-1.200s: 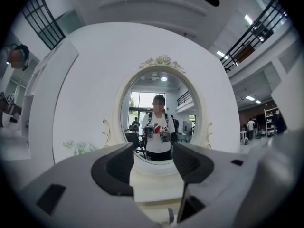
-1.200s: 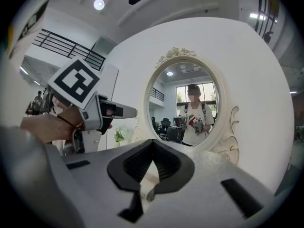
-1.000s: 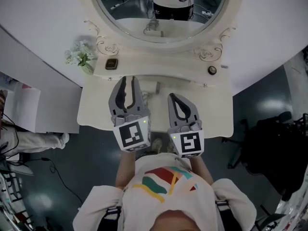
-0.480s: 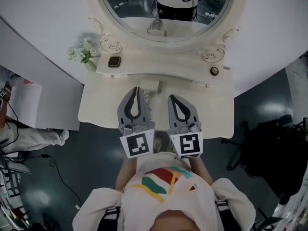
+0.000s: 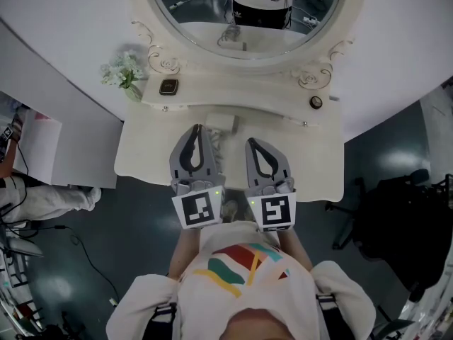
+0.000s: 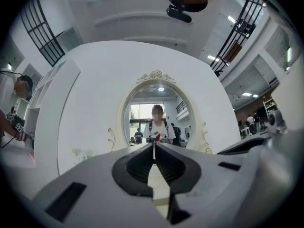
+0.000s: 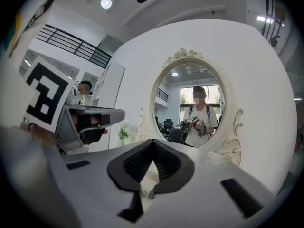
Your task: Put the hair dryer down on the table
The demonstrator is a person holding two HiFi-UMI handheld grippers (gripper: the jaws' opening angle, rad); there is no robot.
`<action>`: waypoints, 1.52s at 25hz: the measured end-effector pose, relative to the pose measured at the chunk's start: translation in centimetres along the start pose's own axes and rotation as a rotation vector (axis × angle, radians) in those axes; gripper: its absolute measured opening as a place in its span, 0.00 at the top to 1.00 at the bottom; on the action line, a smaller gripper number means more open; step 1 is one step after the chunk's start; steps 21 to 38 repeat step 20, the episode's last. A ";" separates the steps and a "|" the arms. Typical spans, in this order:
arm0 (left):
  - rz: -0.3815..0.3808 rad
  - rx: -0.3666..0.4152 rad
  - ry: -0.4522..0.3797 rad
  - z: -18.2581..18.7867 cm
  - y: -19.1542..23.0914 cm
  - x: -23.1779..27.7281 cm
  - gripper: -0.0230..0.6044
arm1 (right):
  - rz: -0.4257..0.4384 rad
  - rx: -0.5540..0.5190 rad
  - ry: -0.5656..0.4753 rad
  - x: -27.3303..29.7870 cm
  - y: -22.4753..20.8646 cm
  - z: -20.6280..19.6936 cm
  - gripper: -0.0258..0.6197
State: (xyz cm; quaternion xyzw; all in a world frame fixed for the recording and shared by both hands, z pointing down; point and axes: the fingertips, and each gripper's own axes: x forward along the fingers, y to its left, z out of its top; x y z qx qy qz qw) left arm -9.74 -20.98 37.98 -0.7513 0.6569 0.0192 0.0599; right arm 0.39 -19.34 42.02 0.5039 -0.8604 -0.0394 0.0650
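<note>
The person is holding both grippers side by side over the near half of the cream dressing table (image 5: 141, 158), and both are pointing toward the oval mirror (image 5: 244, 20). The left gripper (image 5: 197, 128) is keeping its jaws pressed together with nothing between them. The right gripper (image 5: 251, 142) is also sitting closed and empty. The pale hair dryer (image 5: 220, 122) is lying on the table just beyond the left gripper's tips, with neither tool gripping it. A small bunch of flowers (image 5: 122, 73) is standing at the far left.

Ornate oval mirror (image 5: 202, 13), white flowers (image 5: 124, 73) at left, small dark case (image 5: 168, 86) beside.
</note>
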 end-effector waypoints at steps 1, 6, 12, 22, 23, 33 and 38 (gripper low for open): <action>-0.001 -0.003 0.003 -0.1 0.0 0.0 0.94 | 0.002 0.000 -0.002 0.0 0.1 0.0 0.96; -0.021 -0.006 0.023 -0.6 -0.6 0.0 0.94 | 0.008 -0.001 0.000 -0.1 0.4 -0.1 0.96; -0.026 -0.015 0.047 -1.1 -0.4 0.0 0.94 | 0.008 -0.008 0.001 -0.2 0.5 -0.2 0.96; -0.014 -0.024 0.026 -0.9 0.0 0.1 0.94 | 0.016 -0.020 -0.006 -0.1 0.8 -0.3 0.96; -0.014 -0.024 0.026 -0.9 0.0 0.1 0.94 | 0.016 -0.020 -0.006 -0.1 0.8 -0.3 0.96; -0.014 -0.024 0.026 -0.9 0.0 0.1 0.94 | 0.016 -0.020 -0.006 -0.1 0.8 -0.3 0.96; -0.014 -0.024 0.026 -0.9 0.0 0.1 0.94 | 0.016 -0.020 -0.006 -0.1 0.8 -0.3 0.96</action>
